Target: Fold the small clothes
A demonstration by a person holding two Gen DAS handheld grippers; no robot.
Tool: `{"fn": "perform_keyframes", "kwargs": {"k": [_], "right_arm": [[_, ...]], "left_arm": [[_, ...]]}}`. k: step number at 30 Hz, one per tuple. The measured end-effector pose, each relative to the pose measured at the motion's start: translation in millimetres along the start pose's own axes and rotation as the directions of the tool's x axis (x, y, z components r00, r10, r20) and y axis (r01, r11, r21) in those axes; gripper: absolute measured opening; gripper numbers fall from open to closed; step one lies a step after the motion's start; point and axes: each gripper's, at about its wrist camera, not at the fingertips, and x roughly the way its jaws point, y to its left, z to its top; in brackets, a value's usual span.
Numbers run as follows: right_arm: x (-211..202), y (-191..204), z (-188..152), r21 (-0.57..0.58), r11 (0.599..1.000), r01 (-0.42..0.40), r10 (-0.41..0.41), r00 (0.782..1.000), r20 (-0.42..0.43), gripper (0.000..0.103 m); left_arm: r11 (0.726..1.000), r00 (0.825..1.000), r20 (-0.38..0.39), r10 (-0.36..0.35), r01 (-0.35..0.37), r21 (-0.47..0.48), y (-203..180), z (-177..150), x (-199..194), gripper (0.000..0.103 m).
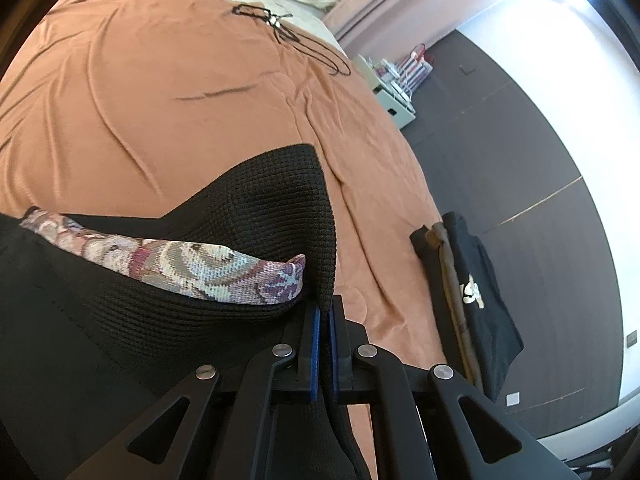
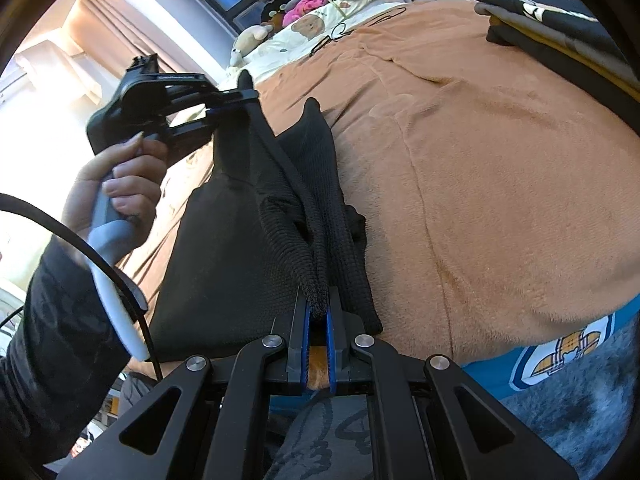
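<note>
You're working over a bed draped in an orange-brown fleece blanket point(image 1: 168, 92), soft and wrinkled, running out to a dark floor point(image 1: 532, 152) and a bright white wall on the right. Up at the head there's cream bedding with a bear print point(image 2: 308, 26) and plush toys by the curtained window. A black cord point(image 1: 280, 32) lies loose on the blanket, and a stack of folded dark clothes point(image 1: 468, 280) sits at the bed's edge.

The black knit garment point(image 2: 240, 248) is spread on the blanket in front of you, partly lifted. Your left gripper point(image 1: 325, 312) is clamped tight on one edge of it; your right gripper point(image 2: 318, 312) is pinched down on a bunched black fold, blue pads pressing the knit. From the right wrist view, your left hand point(image 2: 120, 188) grips its handle, holding the cloth up off the bed.

A floral patterned lining point(image 1: 192, 268) peeks out of the fold. The garment's near part is cut off behind the linkage in both views, so its full shape is hard to make out. The objects on the floor by the white box point(image 1: 394, 100) are too small to tell.
</note>
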Motion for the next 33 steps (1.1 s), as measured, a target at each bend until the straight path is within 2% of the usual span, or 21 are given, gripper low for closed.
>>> {"fn": "perform_keyframes", "kwargs": {"k": [10,13,14,15,20,23,24,25,27,33], "right_arm": [[1.8,-3.2,-3.5,0.038,0.999,0.014,-0.014,1.000,0.002,0.003],[2.8,-3.0,-2.5,0.044,0.999,0.015,-0.014,1.000,-0.003,0.003],[3.0,-2.5,-2.0,0.047,0.999,0.014,-0.014,1.000,-0.005,0.003],[2.7,-2.9,-1.4,0.054,0.998,0.013,-0.012,1.000,-0.007,0.004],[-1.0,0.7,-0.9,0.055,0.998,0.017,-0.017,1.000,0.001,0.007],[-5.2,1.8,-1.2,0.060,0.997,0.046,-0.046,0.999,0.010,0.017],[-6.6,1.3,-0.6,0.062,0.997,0.044,-0.045,0.999,0.014,0.027],[-8.7,1.7,-0.3,0.063,0.997,0.048,-0.049,0.999,0.022,0.041],[-11.3,3.4,0.3,0.054,0.997,0.062,-0.065,0.997,0.037,0.053],[-2.7,6.9,4.8,0.029,0.998,0.058,-0.058,0.998,0.009,0.053]], "left_arm": [[0.997,0.995,-0.066,0.073,-0.072,0.011,3.0,0.0,42.3,0.006],[0.997,0.993,-0.092,0.074,-0.074,0.002,5.2,-0.5,40.4,0.029],[0.997,0.993,-0.084,0.078,-0.078,0.001,6.1,-0.6,35.1,0.042],[0.997,0.994,-0.069,0.083,-0.083,0.002,6.7,-0.6,29.1,0.050],[0.995,0.995,-0.033,0.095,-0.096,-0.003,16.8,0.1,-1.2,0.057],[0.994,0.993,-0.024,0.112,-0.112,-0.007,26.9,-3.5,-20.7,0.058],[0.993,0.993,-0.021,0.117,-0.117,-0.009,31.0,-6.2,-28.6,0.059],[0.993,0.993,-0.018,0.120,-0.120,-0.012,34.4,-8.3,-34.4,0.060],[0.991,0.991,-0.011,0.136,-0.136,-0.015,42.4,-14.0,-47.4,0.066],[0.983,0.984,0.002,0.180,-0.179,-0.035,66.5,-30.0,-83.0,0.068]]}}
